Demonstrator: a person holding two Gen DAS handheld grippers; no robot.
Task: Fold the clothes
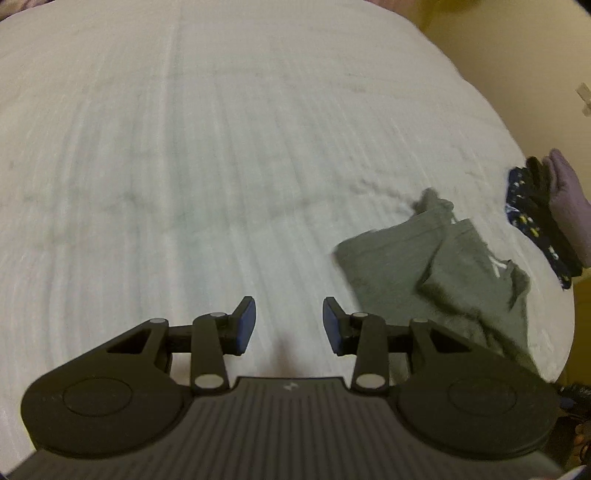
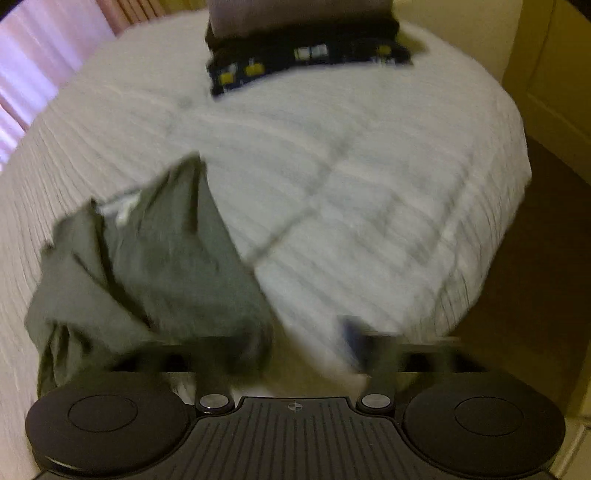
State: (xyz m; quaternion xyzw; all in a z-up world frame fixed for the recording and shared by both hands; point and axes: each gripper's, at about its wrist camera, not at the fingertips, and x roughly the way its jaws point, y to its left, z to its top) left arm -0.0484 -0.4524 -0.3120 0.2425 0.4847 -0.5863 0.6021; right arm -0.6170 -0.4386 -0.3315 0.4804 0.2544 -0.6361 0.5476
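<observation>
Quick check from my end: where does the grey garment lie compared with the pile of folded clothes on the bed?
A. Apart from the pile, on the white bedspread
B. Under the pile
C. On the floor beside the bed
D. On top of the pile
A. The grey garment lies crumpled on the white bedspread, with bare bedspread between it and the pile of folded clothes farther off.

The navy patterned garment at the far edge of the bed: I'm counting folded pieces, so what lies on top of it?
On the navy patterned garment lies a black piece, then a lilac-grey one. Anything between them is covered.
</observation>
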